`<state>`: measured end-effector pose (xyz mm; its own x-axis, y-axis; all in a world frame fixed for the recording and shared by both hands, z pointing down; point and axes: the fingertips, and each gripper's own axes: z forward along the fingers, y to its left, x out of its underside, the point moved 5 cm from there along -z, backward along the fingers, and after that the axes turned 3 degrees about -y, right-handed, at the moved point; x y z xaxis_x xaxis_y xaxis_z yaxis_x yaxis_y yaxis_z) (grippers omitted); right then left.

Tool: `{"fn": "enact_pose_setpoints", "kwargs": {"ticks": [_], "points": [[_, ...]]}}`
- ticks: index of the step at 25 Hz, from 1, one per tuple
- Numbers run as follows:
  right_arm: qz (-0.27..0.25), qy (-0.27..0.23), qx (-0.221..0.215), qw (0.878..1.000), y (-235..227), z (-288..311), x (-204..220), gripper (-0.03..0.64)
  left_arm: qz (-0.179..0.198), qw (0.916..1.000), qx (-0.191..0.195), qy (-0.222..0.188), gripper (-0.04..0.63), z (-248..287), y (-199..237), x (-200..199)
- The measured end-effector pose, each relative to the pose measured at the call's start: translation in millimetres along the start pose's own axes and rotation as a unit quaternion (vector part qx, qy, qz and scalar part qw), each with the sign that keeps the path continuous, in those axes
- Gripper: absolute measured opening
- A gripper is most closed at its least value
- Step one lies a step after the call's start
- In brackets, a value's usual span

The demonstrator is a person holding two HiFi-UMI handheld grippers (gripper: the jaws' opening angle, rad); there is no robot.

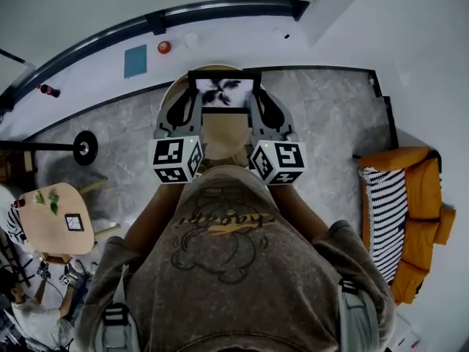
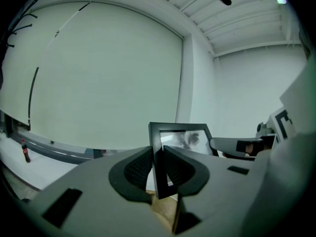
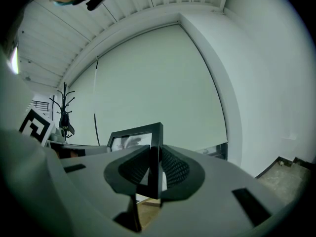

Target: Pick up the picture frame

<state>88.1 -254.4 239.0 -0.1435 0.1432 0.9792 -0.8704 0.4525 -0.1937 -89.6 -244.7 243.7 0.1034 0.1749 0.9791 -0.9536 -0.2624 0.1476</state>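
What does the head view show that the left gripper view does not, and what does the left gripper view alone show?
Head view only: the orange sofa with its striped throw, and the small tan side table at the left. Left gripper view only: the white ribbed ceiling and the large pale wall. Both: the black rectangular picture frame, clamped at its side edges by the left gripper and the right gripper.
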Motion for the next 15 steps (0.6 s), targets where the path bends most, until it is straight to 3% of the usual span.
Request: {"fn": "enact_pose_setpoints", "kwargs": {"ticks": [15], "points": [[0.000,0.010,-0.005,1.000,0.6,-5.4,7.4,0.086,0.001,1.0000,-0.001,0.006,0.083,-8.4,-2.9,4.7]]}}
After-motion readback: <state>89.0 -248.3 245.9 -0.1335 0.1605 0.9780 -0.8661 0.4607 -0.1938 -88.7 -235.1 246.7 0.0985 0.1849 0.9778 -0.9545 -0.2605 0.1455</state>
